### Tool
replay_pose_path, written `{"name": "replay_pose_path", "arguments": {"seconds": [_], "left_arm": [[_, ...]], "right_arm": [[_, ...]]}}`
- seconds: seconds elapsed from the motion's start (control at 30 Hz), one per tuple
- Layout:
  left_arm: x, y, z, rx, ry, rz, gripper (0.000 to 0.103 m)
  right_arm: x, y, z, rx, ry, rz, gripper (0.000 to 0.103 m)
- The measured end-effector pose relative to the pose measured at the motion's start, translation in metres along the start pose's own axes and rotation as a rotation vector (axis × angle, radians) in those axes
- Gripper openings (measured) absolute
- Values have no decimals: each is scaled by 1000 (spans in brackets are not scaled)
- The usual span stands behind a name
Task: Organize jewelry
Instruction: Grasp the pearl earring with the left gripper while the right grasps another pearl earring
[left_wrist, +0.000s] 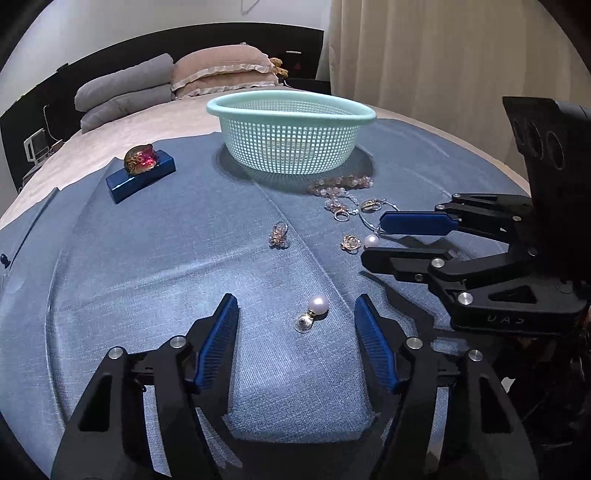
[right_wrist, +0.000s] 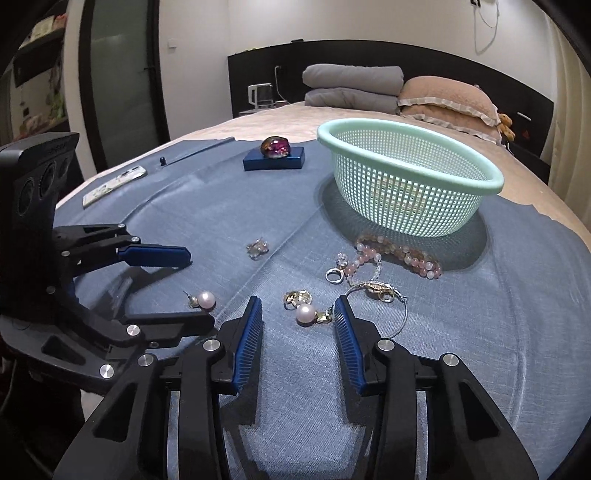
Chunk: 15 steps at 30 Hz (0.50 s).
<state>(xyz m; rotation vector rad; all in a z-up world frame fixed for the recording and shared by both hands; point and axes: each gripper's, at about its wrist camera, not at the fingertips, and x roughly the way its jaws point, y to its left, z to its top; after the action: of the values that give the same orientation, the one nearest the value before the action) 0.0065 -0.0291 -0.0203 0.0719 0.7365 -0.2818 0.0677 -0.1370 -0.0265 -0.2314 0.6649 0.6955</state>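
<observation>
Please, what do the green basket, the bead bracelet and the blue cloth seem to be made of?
Green basket: apparently moulded plastic, matte mint, with a regular grid of holes and a smooth rolled rim.
Bead bracelet: round pink and amber beads, glossy and slightly translucent; stone, glass or plastic, I cannot tell which.
Blue cloth: woven fabric, matte, with a visible denim-like weave, folds and a stitched seam.

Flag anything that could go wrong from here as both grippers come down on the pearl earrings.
The round white pearl earring between the open left gripper fingers could roll off the blue cloth if nudged. The right gripper brackets a second pearl earring lying against a thin silver wire hoop; closing may snag it. The two grippers sit close together and may collide.
</observation>
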Motion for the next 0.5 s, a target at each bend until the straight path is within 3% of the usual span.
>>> {"name": "replay_pose_path", "arguments": {"seconds": [0.17,0.3,0.37,0.5], "left_arm": [[2,-4,0,36,5,-14,54],[3,-10,0,56,30,-39,33],[5,-11,0,50,38,-47,30],[5,-7,0,17,45,-96,19]], "right_arm": [[7,-4,-1,20,9,5,37],[9,-4,-1,19,18,-22,28],[9,-4,-1,19,24,-20,20],[8,-5,0,21,21,-18,20]]}}
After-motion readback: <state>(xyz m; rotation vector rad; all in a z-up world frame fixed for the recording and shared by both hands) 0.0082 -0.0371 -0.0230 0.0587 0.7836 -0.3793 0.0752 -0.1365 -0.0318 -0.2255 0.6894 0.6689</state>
